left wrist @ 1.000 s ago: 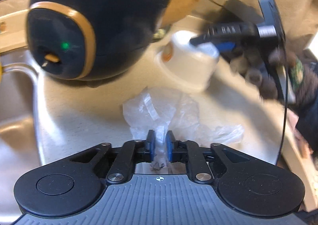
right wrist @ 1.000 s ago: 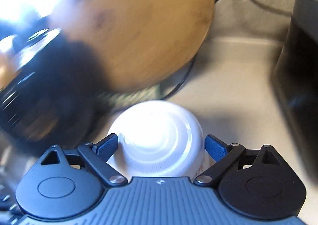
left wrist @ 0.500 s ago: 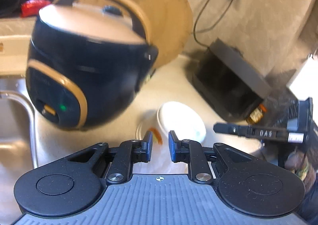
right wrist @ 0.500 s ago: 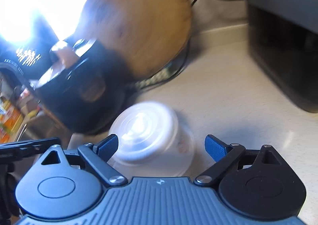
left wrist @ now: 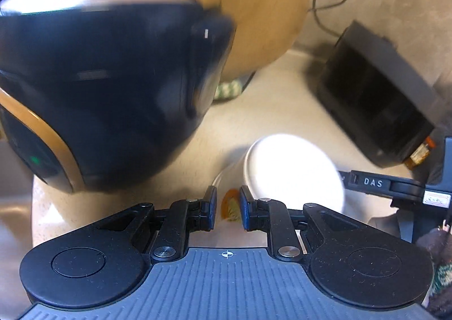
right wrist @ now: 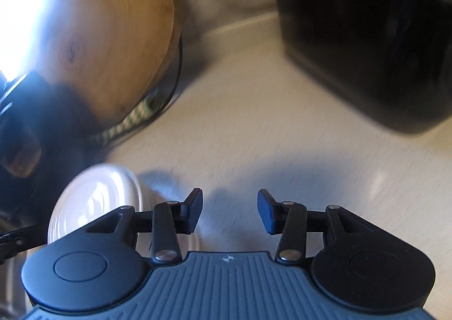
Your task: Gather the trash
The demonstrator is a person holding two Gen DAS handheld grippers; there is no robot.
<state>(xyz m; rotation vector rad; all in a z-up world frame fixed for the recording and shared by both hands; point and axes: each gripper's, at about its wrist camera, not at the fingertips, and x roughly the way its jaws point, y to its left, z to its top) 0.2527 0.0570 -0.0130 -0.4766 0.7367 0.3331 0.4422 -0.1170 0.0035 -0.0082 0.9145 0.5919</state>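
The right gripper [right wrist: 230,211] has just been closing, yet its jaws stand apart over bare counter [right wrist: 282,133] with nothing between them. The cup [right wrist: 93,201] lies tipped on its side just left of its left finger. The left gripper [left wrist: 228,211] has just narrowed too; its pads [left wrist: 211,208] leave a slim gap in line with the cup's orange label, and no pinch shows. The cup rests beside the cooker [left wrist: 107,88]. It looks like a light, thin-walled plastic tub: prone to roll, slip and dent. Probably safest is a gentle grip across the rim or side wall.
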